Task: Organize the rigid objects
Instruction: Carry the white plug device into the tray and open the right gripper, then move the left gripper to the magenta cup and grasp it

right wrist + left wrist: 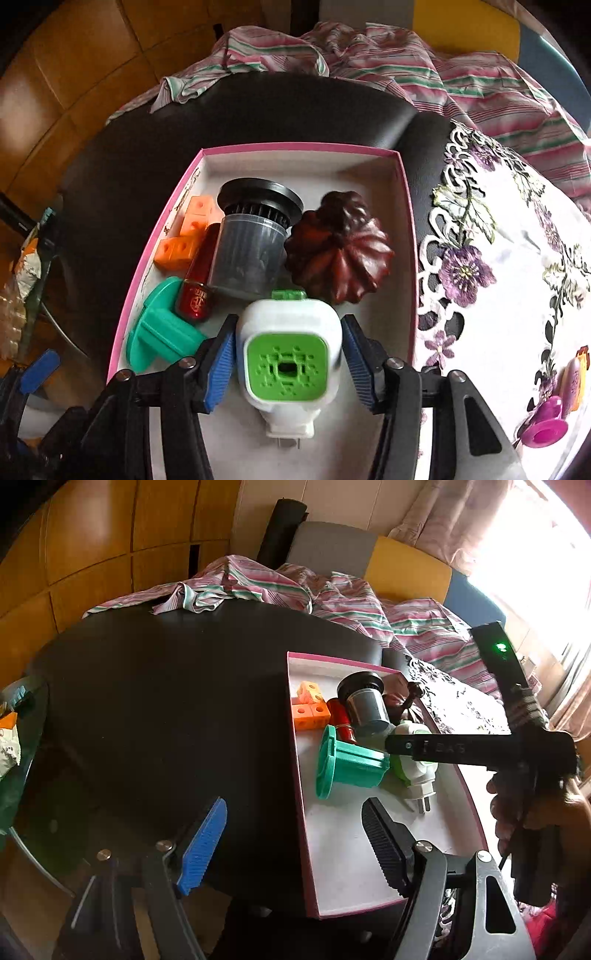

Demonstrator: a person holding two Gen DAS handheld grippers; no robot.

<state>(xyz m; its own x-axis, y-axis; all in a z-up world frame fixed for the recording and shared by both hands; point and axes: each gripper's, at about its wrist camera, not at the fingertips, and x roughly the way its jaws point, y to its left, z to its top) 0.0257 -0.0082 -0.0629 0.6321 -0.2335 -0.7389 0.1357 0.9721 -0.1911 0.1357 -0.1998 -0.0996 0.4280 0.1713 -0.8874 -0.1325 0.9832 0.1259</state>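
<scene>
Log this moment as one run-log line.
right gripper: fingers astride white-green plug, open | left gripper: open, empty | pink-rimmed box: holds plug, other items

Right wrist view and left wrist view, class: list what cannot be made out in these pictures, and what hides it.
- Left wrist view: much of the white and green plug-in device is hidden behind the right gripper's dark body.
- Left wrist view: the brown ridged mould is mostly hidden behind the black filter.
- Right wrist view: the plug's prongs are blurred.
</scene>
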